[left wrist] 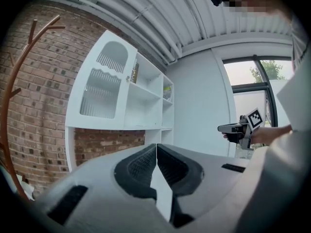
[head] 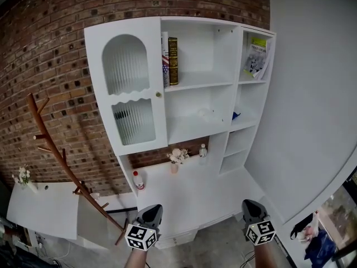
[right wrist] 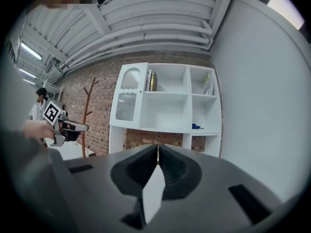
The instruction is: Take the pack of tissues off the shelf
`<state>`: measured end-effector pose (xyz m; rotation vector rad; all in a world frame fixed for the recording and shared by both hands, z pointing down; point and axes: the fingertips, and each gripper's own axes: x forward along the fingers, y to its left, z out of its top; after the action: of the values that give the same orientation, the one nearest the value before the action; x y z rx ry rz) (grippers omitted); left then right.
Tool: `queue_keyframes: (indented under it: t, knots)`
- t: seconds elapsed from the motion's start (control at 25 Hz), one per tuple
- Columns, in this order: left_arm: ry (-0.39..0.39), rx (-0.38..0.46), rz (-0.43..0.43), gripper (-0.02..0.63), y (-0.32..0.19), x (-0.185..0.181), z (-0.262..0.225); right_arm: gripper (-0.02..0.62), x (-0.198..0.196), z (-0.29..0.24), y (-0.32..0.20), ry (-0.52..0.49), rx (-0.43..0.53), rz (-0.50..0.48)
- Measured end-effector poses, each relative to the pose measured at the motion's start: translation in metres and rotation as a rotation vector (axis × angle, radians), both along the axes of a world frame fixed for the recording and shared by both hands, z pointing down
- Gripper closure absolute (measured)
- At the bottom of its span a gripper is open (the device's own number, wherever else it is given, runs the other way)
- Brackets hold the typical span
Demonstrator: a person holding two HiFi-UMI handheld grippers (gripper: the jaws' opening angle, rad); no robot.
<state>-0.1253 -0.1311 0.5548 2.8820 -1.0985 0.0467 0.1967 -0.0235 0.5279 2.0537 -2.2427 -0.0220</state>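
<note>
Two books on shelf, titles illegible

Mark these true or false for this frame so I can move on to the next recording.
1. Both grippers are shut and empty. True: the left gripper and the right gripper hold nothing.
2. Books stand on the top shelf of the shelf unit, right of the cabinet door. True.
3. The cabinet door hangs open. False: it is closed.
4. The coat rack stands right of the shelf unit. False: it stands to its left in the head view.
5. A gripper touches the shelf unit. False: both are short of it.
</note>
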Motion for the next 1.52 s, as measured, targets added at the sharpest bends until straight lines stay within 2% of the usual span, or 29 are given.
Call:
queue_keyframes:
  t: [0.44, 0.68, 1.0, 1.36, 1.52]
  knots:
    - [0.000, -0.016, 0.015, 0.580, -0.026, 0.001, 0.003, 0.565, -0.001, 0.006, -0.024, -0.018, -0.013, 0.021]
    - [-0.004, -0.029, -0.011, 0.580, -0.039, -0.001, 0.006, 0.565, 0.005, 0.004, -0.043, -0.022, -0.013, 0.009]
    - [0.005, -0.018, -0.068, 0.580, -0.065, 0.009, 0.003, 0.565, 0.016, -0.001, -0.093, -0.025, 0.002, -0.045]
    - [0.012, -0.018, -0.121, 0.580, -0.104, 0.038, -0.006, 0.565, 0.041, -0.006, -0.160, -0.074, 0.005, -0.095]
    - [0.015, -0.029, -0.140, 0.580, -0.118, 0.054, -0.003, 0.565, 0.047, -0.005, -0.187, -0.061, -0.005, -0.137]
